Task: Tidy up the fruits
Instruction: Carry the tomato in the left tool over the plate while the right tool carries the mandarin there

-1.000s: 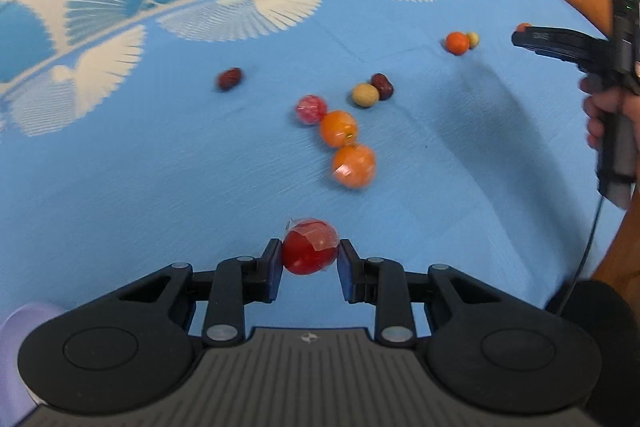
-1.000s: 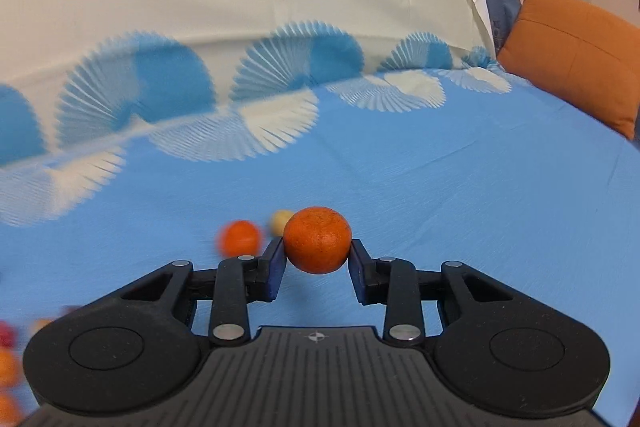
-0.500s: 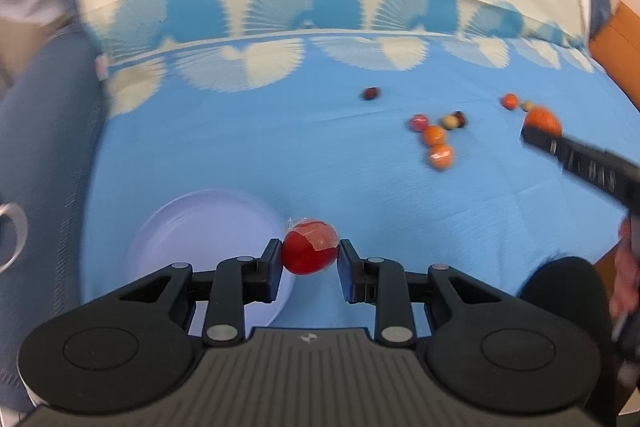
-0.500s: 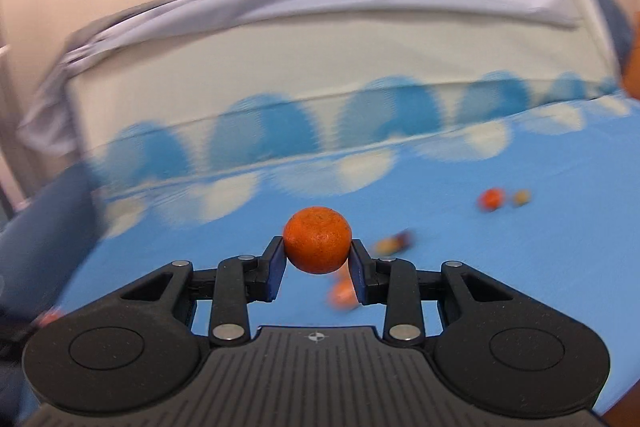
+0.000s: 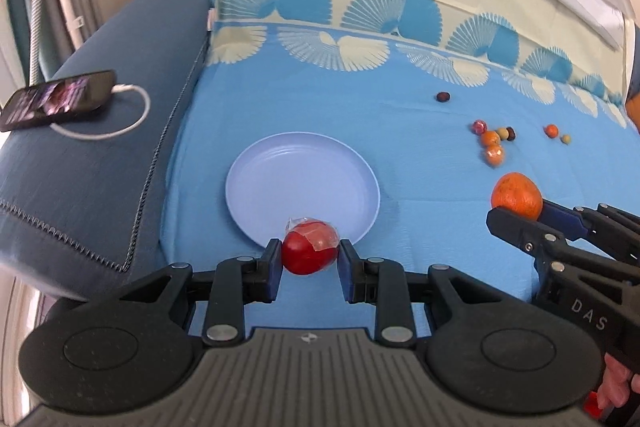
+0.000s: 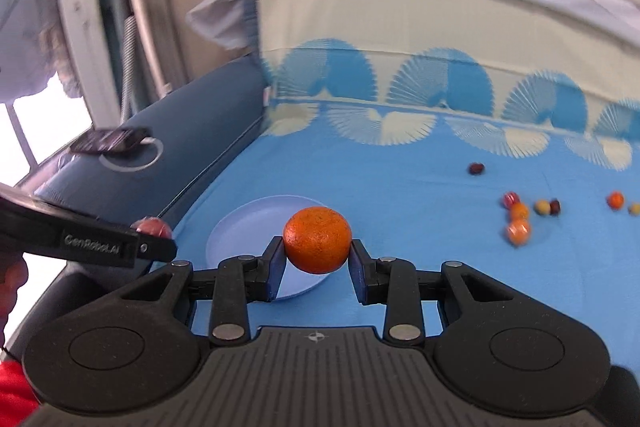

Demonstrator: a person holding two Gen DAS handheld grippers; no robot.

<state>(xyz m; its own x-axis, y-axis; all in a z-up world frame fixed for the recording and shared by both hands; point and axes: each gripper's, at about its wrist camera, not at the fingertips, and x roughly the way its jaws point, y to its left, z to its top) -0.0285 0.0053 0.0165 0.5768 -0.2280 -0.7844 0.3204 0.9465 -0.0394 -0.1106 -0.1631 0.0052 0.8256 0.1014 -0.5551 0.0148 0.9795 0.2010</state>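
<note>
Here the left claw (image 5: 308,255) grips a red fruit in clear wrap (image 5: 309,246) at the near rim of the pale blue plate (image 5: 280,187), which lies on the blue bed sheet (image 5: 400,115). The right claw (image 6: 317,255) clamps an orange (image 6: 317,239) above the plate's near edge. Small loose fruits (image 5: 493,143) lie well apart on the right; a phone (image 5: 56,99) rests on the padded side.

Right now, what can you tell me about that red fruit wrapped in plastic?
The red fruit is round, glossy and deep red, with crinkled clear film bunched over its top right. The left tool grips it from both sides, above the near rim of the pale blue plate. Whether it touches the plate is unclear.
</note>
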